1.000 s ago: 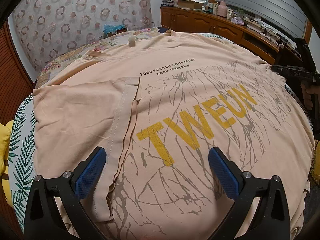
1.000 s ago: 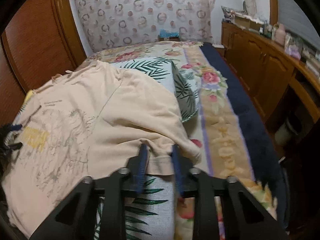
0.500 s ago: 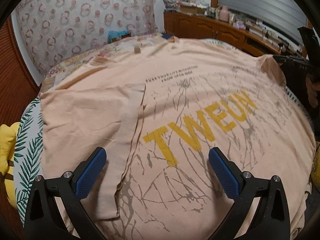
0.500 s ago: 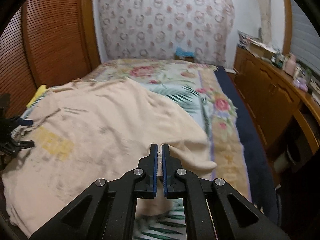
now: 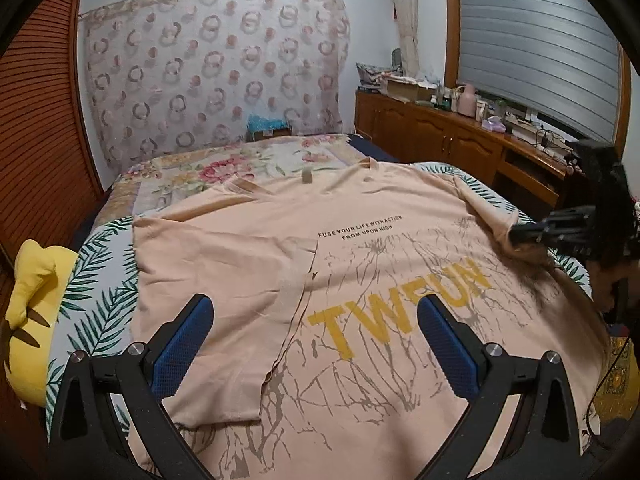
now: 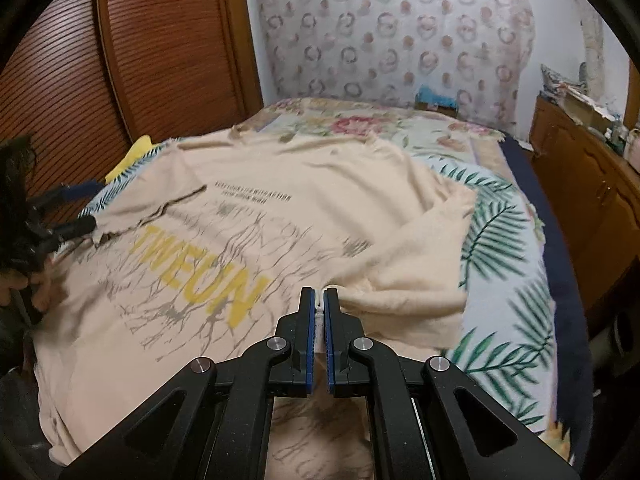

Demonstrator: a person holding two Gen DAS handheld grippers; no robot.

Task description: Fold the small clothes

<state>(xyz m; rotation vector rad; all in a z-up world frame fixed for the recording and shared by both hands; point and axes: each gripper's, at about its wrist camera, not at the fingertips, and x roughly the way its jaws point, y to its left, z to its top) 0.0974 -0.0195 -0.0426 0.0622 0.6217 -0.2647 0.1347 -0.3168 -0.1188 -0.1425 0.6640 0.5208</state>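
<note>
Garment: peach T-shirt printed with yellow "TWEUN" lettering, spread front-up over the leaf-print sheet on the bed, collar toward the far patterned curtain.

Left side: the sleeve there already lies folded inward over the chest, its hem running down beside the "T".

Right gripper: right gripper, jaws pressed together and pinching a thin bit of the shirt's right sleeve. The cloth shows as a pale sliver between the blue pads!

Left gripper: left gripper, jaws spread wide, nothing between them. It hovers over the lower half of the shirt, straddling the folded sleeve's hem and the yellow letters, touching no fabric as far as I can tell.

Step in hand: looks like the right sleeve is being carried inward to mirror the left fold.

Doing it well: keep the pinch firm, lift only enough for the sleeve to clear the body, and sweep it straight across so the crease runs parallel to the shirt's side. Lay it flat, hem edge straight, before letting go.

Watch for: the body panel bunching near the pinch; the fabric there already ripples. The free gripper could press the shirt down near the letters to hold it.

Where the sleeve sits: trailing off to the right of the pinching jaws, draped over the leaf sheet.
</note>
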